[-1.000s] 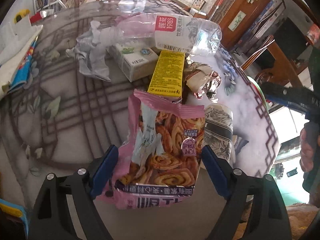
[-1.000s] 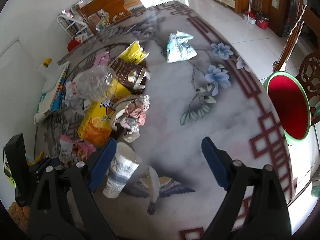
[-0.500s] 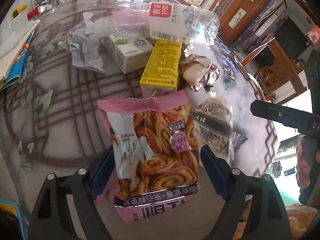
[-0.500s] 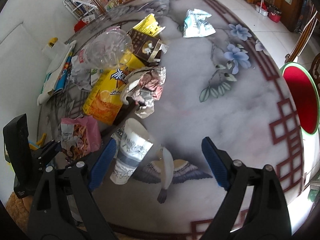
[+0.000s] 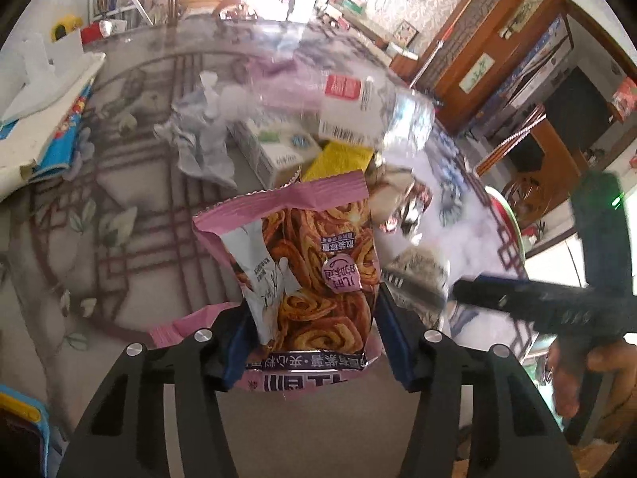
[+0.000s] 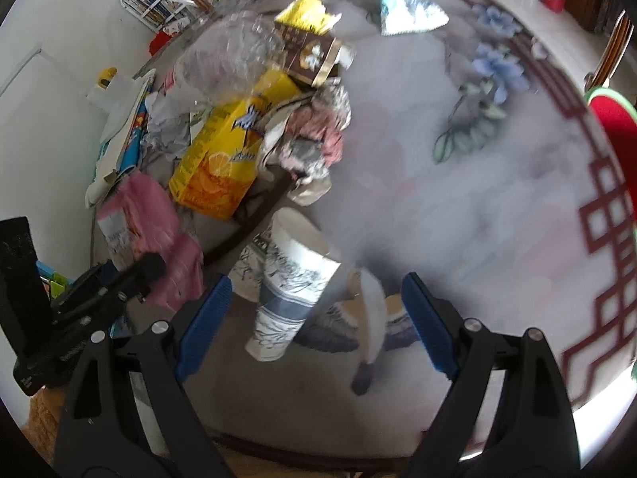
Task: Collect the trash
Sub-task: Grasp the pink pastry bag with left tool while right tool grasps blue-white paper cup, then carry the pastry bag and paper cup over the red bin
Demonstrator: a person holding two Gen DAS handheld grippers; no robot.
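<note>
My left gripper [image 5: 314, 338] is shut on a pink snack bag [image 5: 306, 279] printed with pastry swirls and holds it off the round table [image 5: 99, 239]. The bag [image 6: 147, 239] and the left gripper [image 6: 131, 275] also show at the left of the right wrist view. My right gripper [image 6: 314, 314] is open. A white paper cup [image 6: 290, 290] with grey print lies tipped on the table between its blue fingers [image 6: 203, 314]. The right gripper [image 5: 537, 306] shows at the right of the left wrist view, close to the cup [image 5: 418, 275].
A trash heap lies beyond: a clear plastic bottle [image 5: 358, 107], a white carton [image 5: 274, 147], a yellow juice carton [image 6: 223, 159], crumpled wrappers [image 6: 314, 139], crumpled paper [image 5: 203, 139], a foil bag [image 6: 406, 8]. A red bin [image 6: 617, 127] stands past the table's right edge.
My left gripper has closed on the pink snack bag and lifted it. My right gripper has moved in over the paper cup, which now lies between its fingers.
</note>
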